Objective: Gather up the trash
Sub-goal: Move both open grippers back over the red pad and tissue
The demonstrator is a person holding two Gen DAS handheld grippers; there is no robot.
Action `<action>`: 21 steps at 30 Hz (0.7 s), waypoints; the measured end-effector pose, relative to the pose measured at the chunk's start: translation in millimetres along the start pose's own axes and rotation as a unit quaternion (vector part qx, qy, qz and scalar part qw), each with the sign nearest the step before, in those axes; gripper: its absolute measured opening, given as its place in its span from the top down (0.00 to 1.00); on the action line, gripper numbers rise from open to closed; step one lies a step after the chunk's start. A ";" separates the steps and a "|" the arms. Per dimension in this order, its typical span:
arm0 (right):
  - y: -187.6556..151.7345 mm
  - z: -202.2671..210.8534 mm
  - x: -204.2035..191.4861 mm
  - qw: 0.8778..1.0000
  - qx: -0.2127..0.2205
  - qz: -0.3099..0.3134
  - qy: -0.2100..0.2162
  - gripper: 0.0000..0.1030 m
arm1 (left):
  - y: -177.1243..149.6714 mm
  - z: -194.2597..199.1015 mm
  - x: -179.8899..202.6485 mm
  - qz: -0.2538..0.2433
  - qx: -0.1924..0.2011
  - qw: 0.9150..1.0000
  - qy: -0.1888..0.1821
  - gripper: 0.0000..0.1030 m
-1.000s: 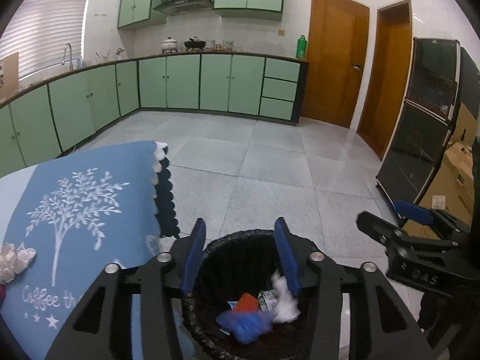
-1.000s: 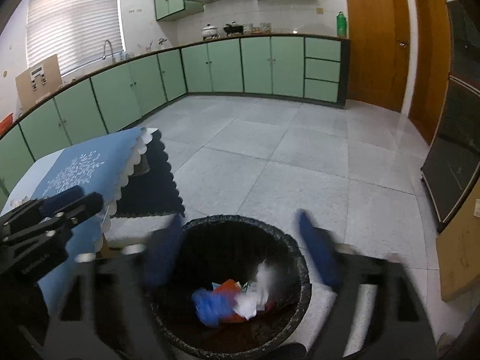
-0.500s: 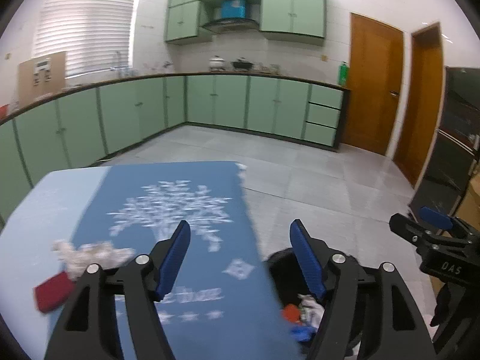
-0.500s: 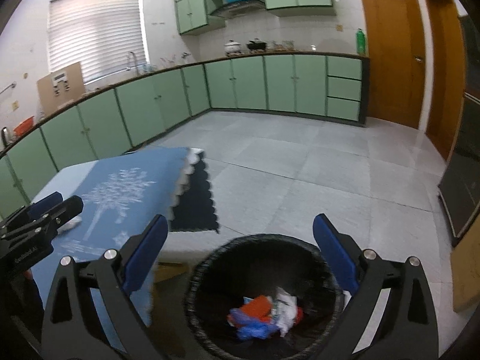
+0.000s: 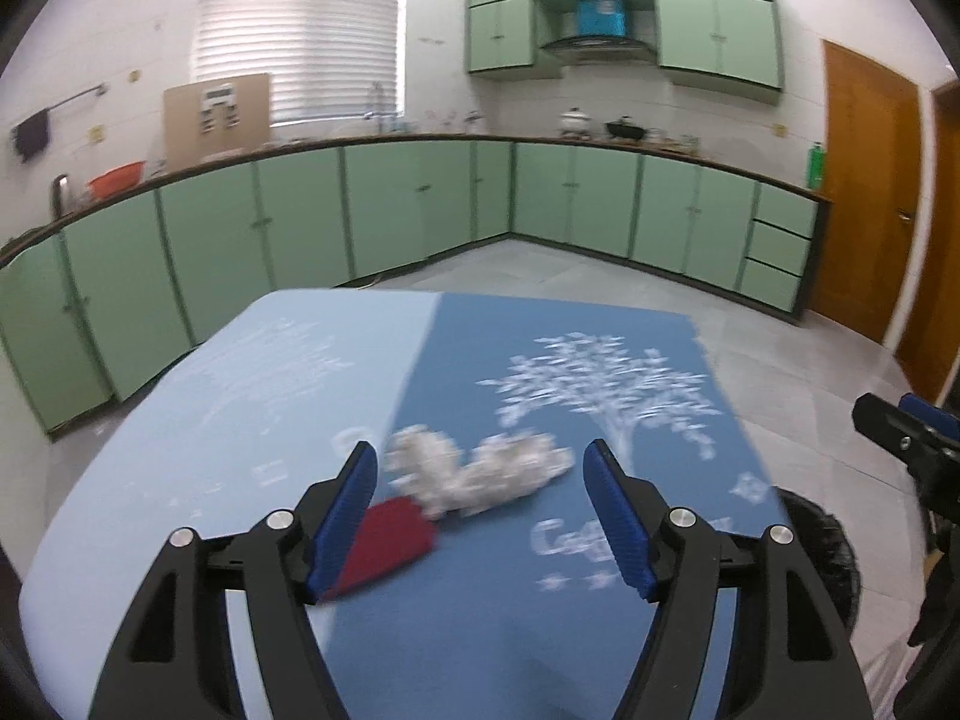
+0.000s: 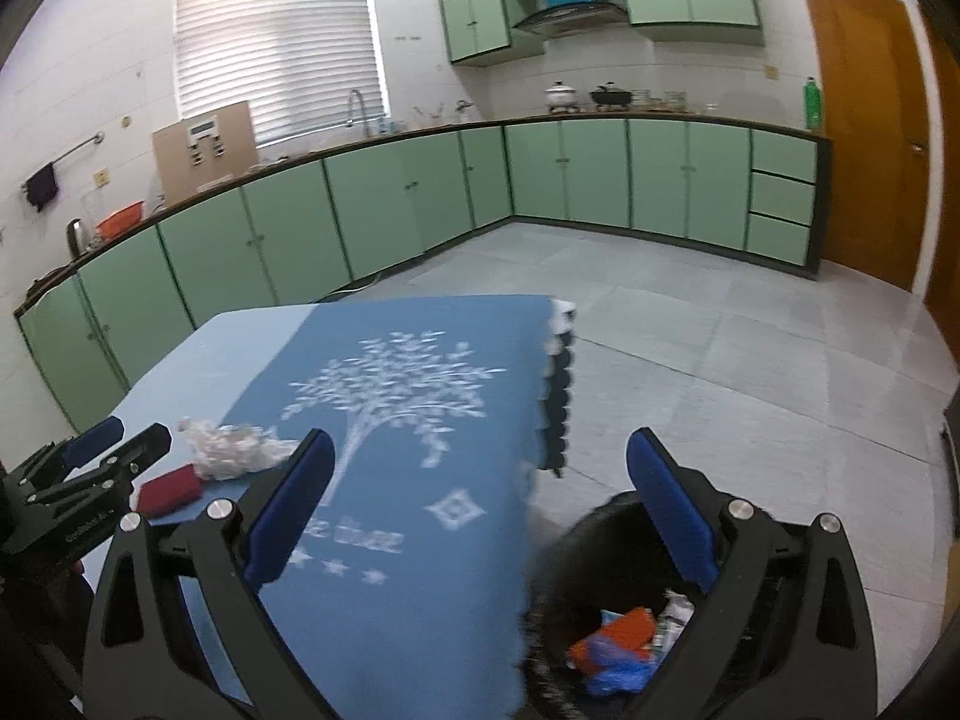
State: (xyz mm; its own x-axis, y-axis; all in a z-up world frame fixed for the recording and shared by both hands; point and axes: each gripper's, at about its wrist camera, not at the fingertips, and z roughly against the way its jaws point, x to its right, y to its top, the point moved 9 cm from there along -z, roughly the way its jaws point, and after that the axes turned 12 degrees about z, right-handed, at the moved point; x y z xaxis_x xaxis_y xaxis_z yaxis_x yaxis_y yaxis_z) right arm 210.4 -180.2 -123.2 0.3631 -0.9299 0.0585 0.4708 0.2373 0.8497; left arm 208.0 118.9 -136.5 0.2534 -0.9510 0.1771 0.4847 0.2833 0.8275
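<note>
We held the left claw [image 5: 480, 516] spread, empty, aimed at crumpled plastic [image 5: 480, 471] for pickup. The right claw [image 6: 480, 516], likewise released, waited near the bin [image 6: 606, 618].

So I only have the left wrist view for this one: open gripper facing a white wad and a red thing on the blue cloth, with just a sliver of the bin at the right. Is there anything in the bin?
Observer: Yes. The right wrist view looks down into the bin, and an orange scrap, a blue scrap and a white scrap lie at the bottom.
Operator: I can only see the tip of the other gripper. Is it carrying anything?
Observer: No. The right gripper is wide open with nothing between its fingers, and its right finger is over the bin.
</note>
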 end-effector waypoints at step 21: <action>3.0 -41.3 -60.6 0.998 -0.014 0.039 0.043 0.08 | -30.5 -32.4 -50.6 0.037 -0.062 0.996 0.054 0.30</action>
State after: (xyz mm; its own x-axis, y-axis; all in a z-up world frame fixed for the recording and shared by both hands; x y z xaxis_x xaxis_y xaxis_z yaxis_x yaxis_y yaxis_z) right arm 223.0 -111.5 -145.8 0.4661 -0.8812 0.0786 0.4594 0.3170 0.8297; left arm 207.5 162.4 -188.0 0.3778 -0.9099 0.1713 0.5591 0.3717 0.7411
